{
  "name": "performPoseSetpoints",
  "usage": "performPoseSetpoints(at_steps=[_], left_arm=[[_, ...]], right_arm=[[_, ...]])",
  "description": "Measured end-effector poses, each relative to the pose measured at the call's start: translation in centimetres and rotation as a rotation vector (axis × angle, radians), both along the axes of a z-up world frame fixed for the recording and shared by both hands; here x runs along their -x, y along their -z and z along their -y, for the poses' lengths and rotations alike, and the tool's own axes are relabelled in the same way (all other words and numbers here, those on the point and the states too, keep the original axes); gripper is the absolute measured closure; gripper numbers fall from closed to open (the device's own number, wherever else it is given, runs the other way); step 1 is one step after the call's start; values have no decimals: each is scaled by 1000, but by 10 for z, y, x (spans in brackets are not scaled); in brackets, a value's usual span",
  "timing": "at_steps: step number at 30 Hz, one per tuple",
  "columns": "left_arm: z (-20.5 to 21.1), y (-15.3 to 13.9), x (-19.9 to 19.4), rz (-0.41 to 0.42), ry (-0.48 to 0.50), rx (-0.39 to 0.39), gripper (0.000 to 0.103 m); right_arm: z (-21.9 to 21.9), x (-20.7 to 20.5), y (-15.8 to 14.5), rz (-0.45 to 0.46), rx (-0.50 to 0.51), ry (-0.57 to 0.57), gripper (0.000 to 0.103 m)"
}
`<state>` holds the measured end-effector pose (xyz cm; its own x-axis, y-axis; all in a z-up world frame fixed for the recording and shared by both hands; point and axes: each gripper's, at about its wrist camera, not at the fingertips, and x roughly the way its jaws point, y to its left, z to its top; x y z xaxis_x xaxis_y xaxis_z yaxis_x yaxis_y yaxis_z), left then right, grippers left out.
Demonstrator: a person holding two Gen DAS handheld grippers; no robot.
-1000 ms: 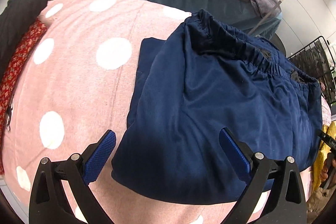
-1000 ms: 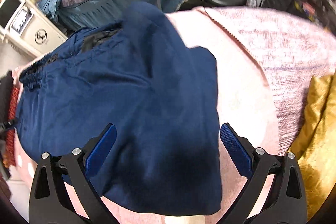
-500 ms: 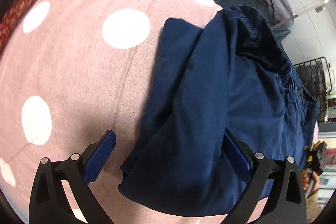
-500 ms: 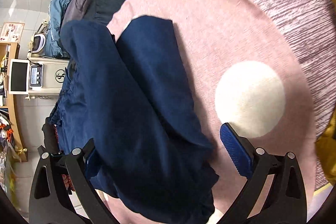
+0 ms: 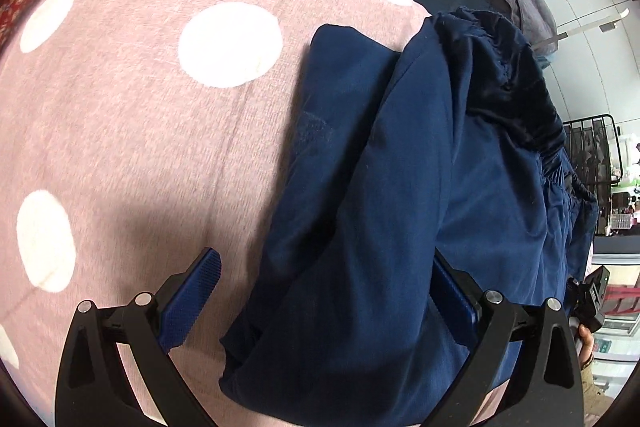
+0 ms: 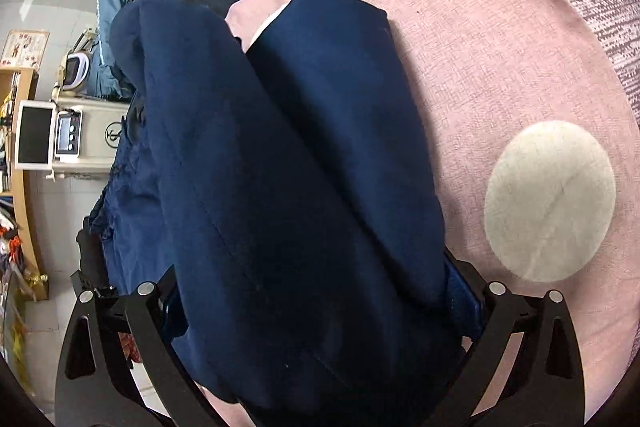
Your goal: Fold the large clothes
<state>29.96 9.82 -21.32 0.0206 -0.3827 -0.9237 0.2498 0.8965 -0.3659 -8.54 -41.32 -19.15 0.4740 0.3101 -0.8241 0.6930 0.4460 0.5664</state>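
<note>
The folded navy-blue fabric trousers (image 5: 400, 211) with a gathered waistband lie on a pink cloth with white polka dots (image 5: 160, 147). The left claw (image 5: 328, 301) hangs low over their near edge, spread wide, cloth between its pads ungripped. The right claw (image 6: 320, 307) likewise straddles the folded bundle (image 6: 288, 187), wide apart.

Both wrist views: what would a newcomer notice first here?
A navy blue garment fills the middle of both views, folded in layers on a pink blanket with white dots. The left gripper and the right gripper both stand wide, with the cloth bulging between their fingers.
</note>
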Motion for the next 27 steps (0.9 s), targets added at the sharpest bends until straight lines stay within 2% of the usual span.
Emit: performPoseSetpoints(at_steps=[4, 9, 13, 15, 18, 20, 22, 23, 25, 27], left_arm=[[7, 5, -14, -10, 2, 15, 6], [20, 18, -27, -93, -34, 84, 6], [31, 20, -21, -65, -19, 34, 5], [37, 19, -19, -64, -7, 45, 6], [40, 13, -11, -59, 4, 71, 17], [41, 9, -5, -39, 18, 66, 25], [38, 4, 1, -25, 23, 76, 40], [36, 0, 3, -19, 23, 88, 45], [35, -9, 6, -11, 27, 125, 62], [29, -16, 12, 0, 36, 155, 68]], right_arm=[[0, 4, 2, 6, -2, 13, 5], [-2, 1, 2, -3, 22, 7, 5], [-6, -5, 2, -36, 68, -6, 6], [-10, -6, 0, -61, 108, -9, 8], [-18, -7, -4, -91, 181, -13, 17], [-21, -5, -7, -78, 181, -1, 38], [-25, -2, -12, -58, 156, 32, 52], [-29, -2, -16, -57, 166, 33, 58], [-38, -4, -26, -67, 209, 15, 66], [-48, -6, -40, -72, 252, 0, 72]])
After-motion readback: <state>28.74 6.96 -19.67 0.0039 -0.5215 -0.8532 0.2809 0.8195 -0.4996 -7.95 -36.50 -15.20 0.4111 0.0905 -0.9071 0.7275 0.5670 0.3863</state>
